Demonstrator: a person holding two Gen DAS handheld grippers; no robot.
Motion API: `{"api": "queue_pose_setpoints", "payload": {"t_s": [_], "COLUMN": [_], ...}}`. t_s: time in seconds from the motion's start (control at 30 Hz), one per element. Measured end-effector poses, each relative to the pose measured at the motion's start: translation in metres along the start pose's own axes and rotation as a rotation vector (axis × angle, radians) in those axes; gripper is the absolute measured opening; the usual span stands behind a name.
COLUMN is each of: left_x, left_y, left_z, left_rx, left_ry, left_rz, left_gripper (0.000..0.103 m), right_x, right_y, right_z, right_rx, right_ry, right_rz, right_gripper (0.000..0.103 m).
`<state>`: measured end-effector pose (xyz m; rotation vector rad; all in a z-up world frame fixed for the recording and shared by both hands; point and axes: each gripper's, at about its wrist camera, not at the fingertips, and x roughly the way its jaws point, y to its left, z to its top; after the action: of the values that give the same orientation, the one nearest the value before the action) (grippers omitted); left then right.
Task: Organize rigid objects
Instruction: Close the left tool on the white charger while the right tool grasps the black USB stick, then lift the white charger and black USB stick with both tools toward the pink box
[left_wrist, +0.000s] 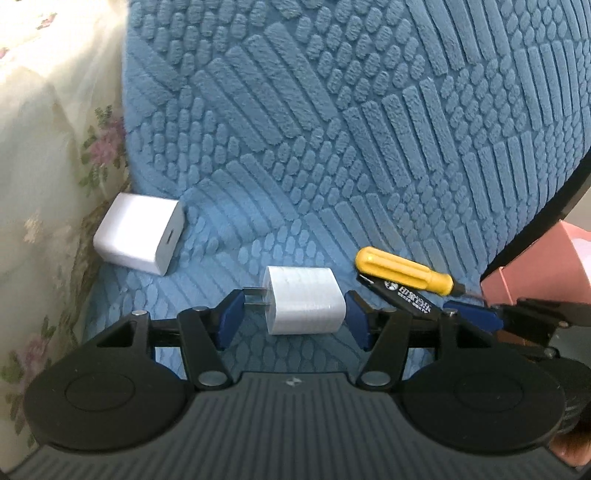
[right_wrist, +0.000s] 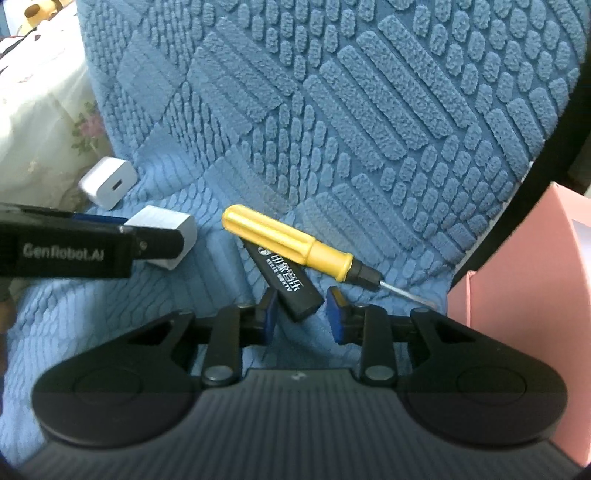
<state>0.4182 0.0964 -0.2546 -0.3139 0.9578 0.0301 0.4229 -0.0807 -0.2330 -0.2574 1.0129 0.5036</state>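
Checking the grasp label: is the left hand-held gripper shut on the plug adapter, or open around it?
Shut on it. The left hand-held gripper has one pad on the adapter's prongs and the other against its back.

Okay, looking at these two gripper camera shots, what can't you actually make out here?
- Pink box: cut off by the right edge in both views; contents unseen.
- Screwdriver tip: left wrist view, hidden behind the right gripper.
- Black stick print: too small and blurred to read.
- Held white charger: right wrist view, partly covered by the left gripper.
- Far white charger: prongs face away.
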Motion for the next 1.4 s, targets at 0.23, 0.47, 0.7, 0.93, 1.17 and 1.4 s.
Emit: {"api": "queue_pose_setpoints", "payload": {"t_s": [0.23,0.47,0.7,0.93,1.17,1.4], "left_x": [-0.021,-0.034,-0.029,-0.028,-0.026,-0.022], "left_y": [0.013,0.014,0.012,0.012,0.013,0.012], "left_z": [-0.004,-0.009,-0.014,-0.012,-0.009,-0.012], "left_rx": [-0.048,-0.062,-0.074,-0.085,-0.078,-0.066], "left_ry": [-0.007,-0.018,-0.009,-0.011,-0.002,0.010], "left_rz": [-0.017,-0.033,-0.024,-0.033,-0.039,-0.045], "left_gripper": [0.065,0.065,0.065,0.065,0.065,0.065], "right_x": [-0.019,-0.029,-0.014,0.013,0.025,0.007], "right_y": [-0.004,0.000,-0.005,-0.003,-0.002,-0.013], "right_z": [-0.014,-0.022,-0.012,-0.002,0.005,0.002], "right_rx": [0.012,0.008,-0.006,-0.045,-0.059,0.030], "right_ry": [0.021,0.006,-0.045,-0.055,-0.061,-0.005], "right_rz": [0.029,0.051,0.031,0.013,0.040,0.104], "right_gripper": [0.010,0.010,0.033,0.035,0.034,0.028]}}
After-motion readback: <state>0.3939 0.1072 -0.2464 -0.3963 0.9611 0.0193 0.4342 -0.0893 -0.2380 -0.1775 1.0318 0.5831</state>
